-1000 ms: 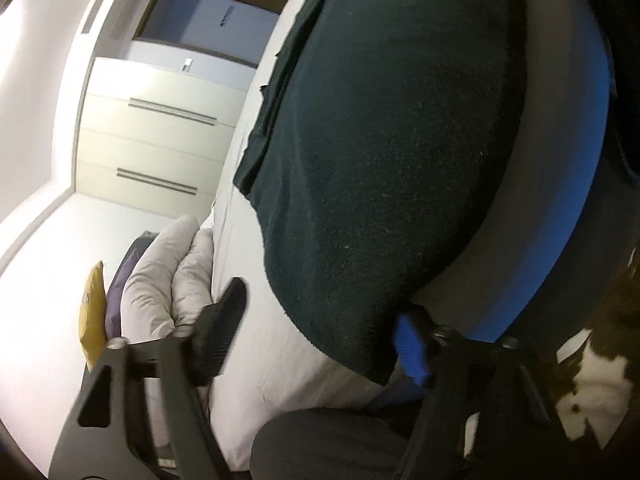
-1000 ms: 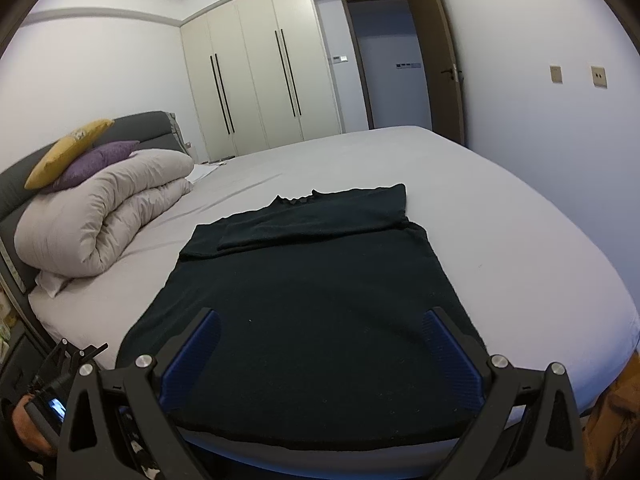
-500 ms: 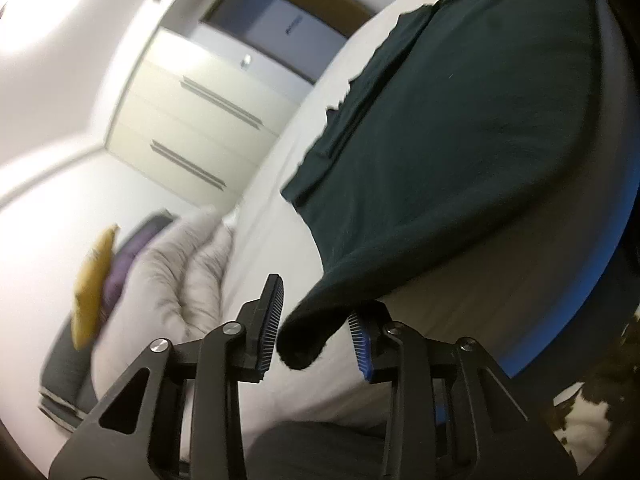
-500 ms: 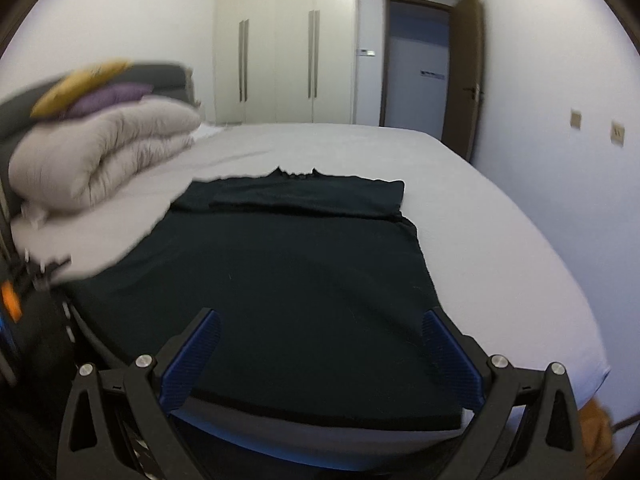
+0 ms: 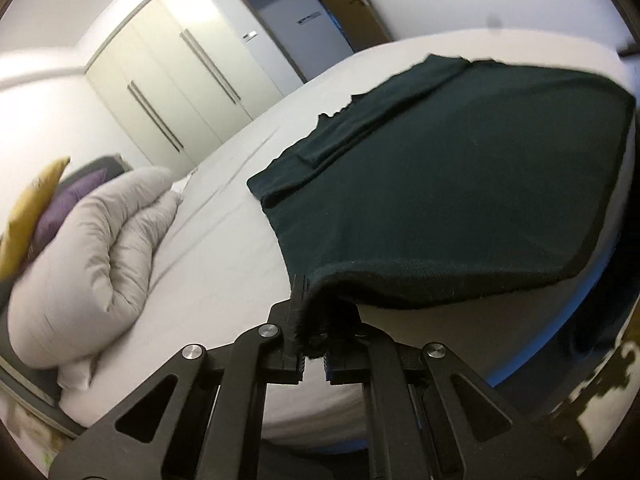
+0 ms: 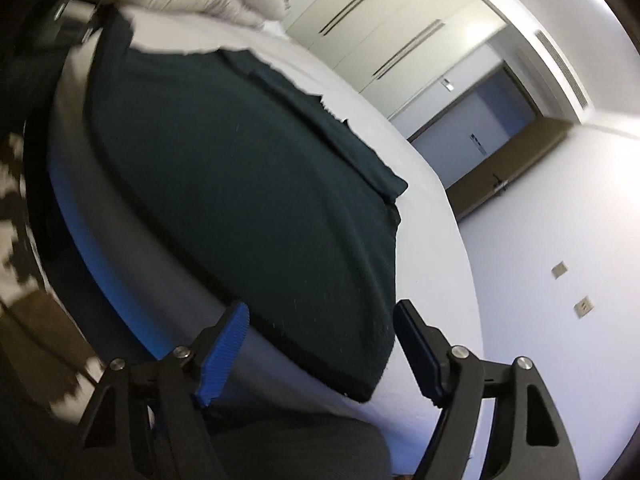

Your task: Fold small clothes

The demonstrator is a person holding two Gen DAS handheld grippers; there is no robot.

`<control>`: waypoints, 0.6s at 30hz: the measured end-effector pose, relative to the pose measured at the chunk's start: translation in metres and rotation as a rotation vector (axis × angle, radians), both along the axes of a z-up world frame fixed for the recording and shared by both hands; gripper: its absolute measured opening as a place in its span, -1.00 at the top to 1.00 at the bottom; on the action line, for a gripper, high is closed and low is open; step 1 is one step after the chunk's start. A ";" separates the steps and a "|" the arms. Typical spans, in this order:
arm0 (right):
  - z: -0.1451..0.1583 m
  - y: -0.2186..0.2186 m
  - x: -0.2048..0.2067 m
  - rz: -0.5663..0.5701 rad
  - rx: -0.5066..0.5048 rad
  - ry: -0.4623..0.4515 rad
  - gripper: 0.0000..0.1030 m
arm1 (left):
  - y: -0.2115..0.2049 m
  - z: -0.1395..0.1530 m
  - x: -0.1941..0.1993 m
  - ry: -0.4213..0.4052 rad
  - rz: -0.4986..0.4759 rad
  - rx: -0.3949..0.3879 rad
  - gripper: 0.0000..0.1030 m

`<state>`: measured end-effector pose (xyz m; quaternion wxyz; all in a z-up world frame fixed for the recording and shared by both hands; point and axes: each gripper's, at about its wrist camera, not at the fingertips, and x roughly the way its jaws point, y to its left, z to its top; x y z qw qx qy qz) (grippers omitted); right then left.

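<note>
A dark green garment (image 5: 460, 184) lies spread flat on the white bed (image 5: 224, 264), its sleeves folded in at the far end. My left gripper (image 5: 314, 320) is shut on the garment's near left hem corner, which bunches between the pads at the bed's edge. In the right wrist view the same garment (image 6: 248, 184) fills the middle. My right gripper (image 6: 322, 340) is open, its jaws on either side of the near right hem corner, the blue pad (image 6: 222, 354) below the mattress edge and the black finger (image 6: 418, 354) above the sheet.
A rolled grey duvet (image 5: 92, 244) with purple and yellow pillows (image 5: 24, 208) sits at the head of the bed. Cream wardrobes (image 5: 172, 92) and a doorway (image 5: 296, 28) stand behind. A patterned rug (image 6: 12, 184) lies by the bed's foot. The white wall (image 6: 560, 280) is to the right.
My left gripper has closed on the left hem corner and lifted it slightly. My right gripper has tilted, moved to the right hem corner and narrowed, still open.
</note>
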<state>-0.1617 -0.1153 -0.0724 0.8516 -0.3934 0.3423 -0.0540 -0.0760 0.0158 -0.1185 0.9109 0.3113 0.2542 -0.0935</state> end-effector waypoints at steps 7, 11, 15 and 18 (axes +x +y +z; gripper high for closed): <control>-0.024 -0.002 0.005 0.033 -0.149 0.073 -0.36 | 0.021 0.029 0.003 0.010 0.069 -0.144 0.90; -0.029 0.001 0.009 0.038 -0.177 0.076 -0.33 | 0.031 0.053 0.013 0.010 0.090 -0.210 0.90; -0.041 0.003 0.013 0.042 -0.225 0.106 -0.23 | 0.034 0.069 0.016 -0.009 0.092 -0.235 0.90; -0.047 -0.003 0.018 0.013 -0.251 0.128 -0.04 | 0.034 0.074 0.018 -0.012 0.092 -0.240 0.90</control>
